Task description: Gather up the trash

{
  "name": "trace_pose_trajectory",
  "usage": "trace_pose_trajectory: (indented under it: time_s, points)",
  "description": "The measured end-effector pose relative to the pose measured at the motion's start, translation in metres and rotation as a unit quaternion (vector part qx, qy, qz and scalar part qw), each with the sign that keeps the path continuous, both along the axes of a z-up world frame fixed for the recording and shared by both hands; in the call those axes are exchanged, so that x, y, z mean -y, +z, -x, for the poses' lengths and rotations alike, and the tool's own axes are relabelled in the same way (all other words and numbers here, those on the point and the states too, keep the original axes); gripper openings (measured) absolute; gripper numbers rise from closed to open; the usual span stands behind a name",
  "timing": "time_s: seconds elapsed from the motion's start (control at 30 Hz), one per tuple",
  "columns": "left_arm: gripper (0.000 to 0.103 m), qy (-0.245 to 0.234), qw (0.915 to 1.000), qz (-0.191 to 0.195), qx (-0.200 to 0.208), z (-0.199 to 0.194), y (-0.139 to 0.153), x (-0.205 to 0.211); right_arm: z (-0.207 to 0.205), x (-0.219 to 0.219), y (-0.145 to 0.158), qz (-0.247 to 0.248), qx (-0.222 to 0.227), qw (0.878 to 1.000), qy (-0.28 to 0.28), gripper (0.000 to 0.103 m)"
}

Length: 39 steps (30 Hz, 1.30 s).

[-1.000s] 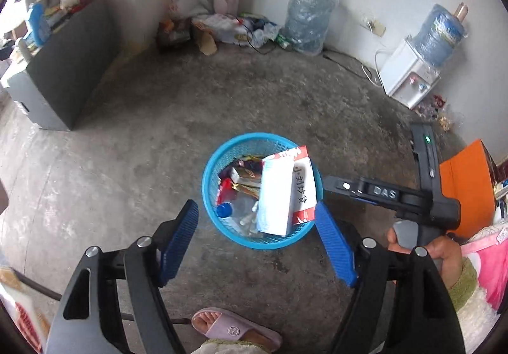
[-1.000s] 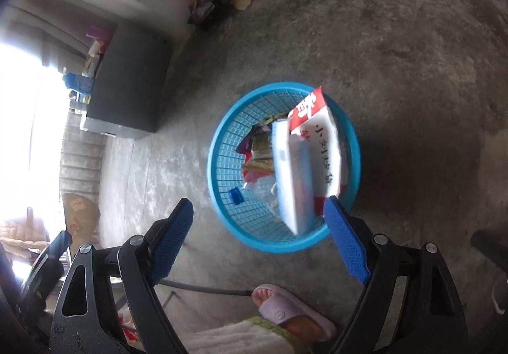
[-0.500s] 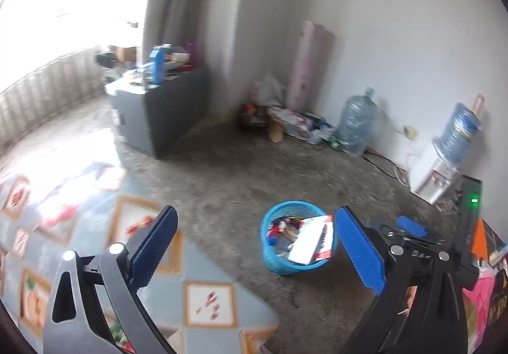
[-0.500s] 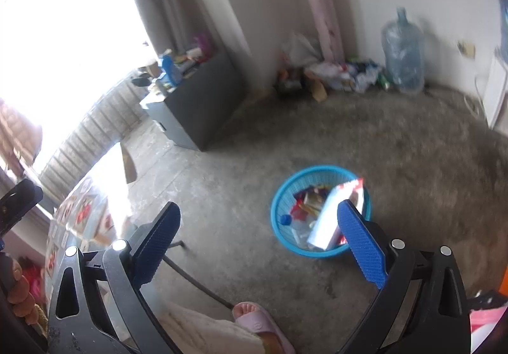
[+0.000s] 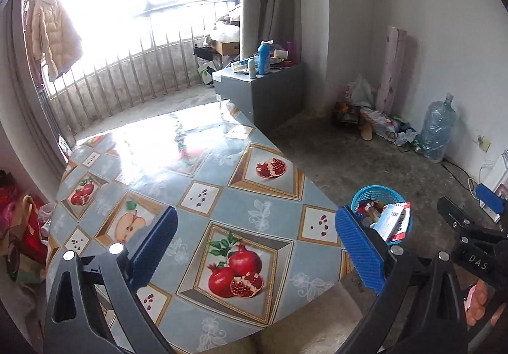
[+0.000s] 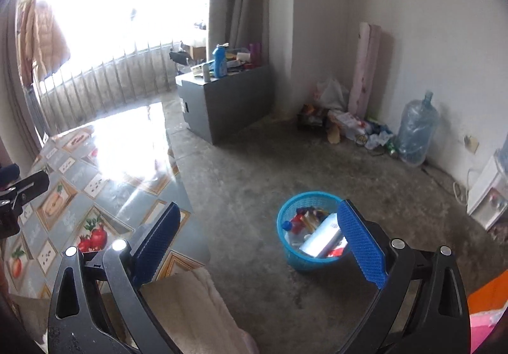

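A blue mesh basket stands on the concrete floor, filled with wrappers, a bottle and a white-and-red carton leaning inside it. My left gripper hangs open over the table's near edge, nothing between its blue pads. My right gripper is open too and holds nothing, raised above the floor with the basket behind its right finger. The basket lies well below and beyond both grippers.
A table with a fruit-print cloth fills the left. A grey cabinet stands by the curtain. Litter and a water jug line the far wall. A water dispenser sits right. A beige-clad leg is below.
Both grippers have risen and drawn back from just over the basket, which now looks small and far. Their jaws stand wider. The table and balcony have come into view.
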State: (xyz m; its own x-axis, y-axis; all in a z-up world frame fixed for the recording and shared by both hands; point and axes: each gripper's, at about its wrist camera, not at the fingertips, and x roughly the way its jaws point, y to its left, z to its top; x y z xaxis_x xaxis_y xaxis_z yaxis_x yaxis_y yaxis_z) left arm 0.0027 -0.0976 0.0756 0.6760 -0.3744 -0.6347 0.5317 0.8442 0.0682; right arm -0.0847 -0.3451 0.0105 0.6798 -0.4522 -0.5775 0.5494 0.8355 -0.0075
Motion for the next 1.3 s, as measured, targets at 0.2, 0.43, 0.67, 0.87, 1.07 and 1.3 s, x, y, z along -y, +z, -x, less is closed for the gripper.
trace_pose_trajectory:
  time_s: [0.2,0.43,0.67,0.87,1.07,1.3]
  points:
    - [0.097,0.087,0.9949,0.004,-0.051,0.003,-0.033,-0.032,-0.008,-0.020,-0.021,-0.003,-0.039,0.999,0.029,0.095]
    - [0.097,0.211,0.9712,-0.018,-0.110,0.004,-0.078,-0.075,-0.018,-0.041,-0.064,-0.060,-0.118,0.987,0.087,0.095]
    - [0.097,0.259,0.9592,-0.041,-0.107,0.001,-0.084,-0.092,-0.022,-0.049,-0.078,-0.044,-0.161,0.982,0.093,0.095]
    - [0.097,0.253,0.9593,-0.054,-0.114,-0.003,-0.088,-0.088,-0.021,-0.046,-0.080,-0.041,-0.169,0.982,0.080,0.095]
    - [0.097,0.242,0.9621,-0.059,-0.110,-0.002,-0.086,-0.084,-0.021,-0.041,-0.080,-0.037,-0.171,0.982,0.073,0.095]
    - [0.097,0.237,0.9633,-0.059,-0.112,0.000,-0.086,-0.082,-0.019,-0.045,-0.076,-0.022,-0.167,0.983,0.074,0.095]
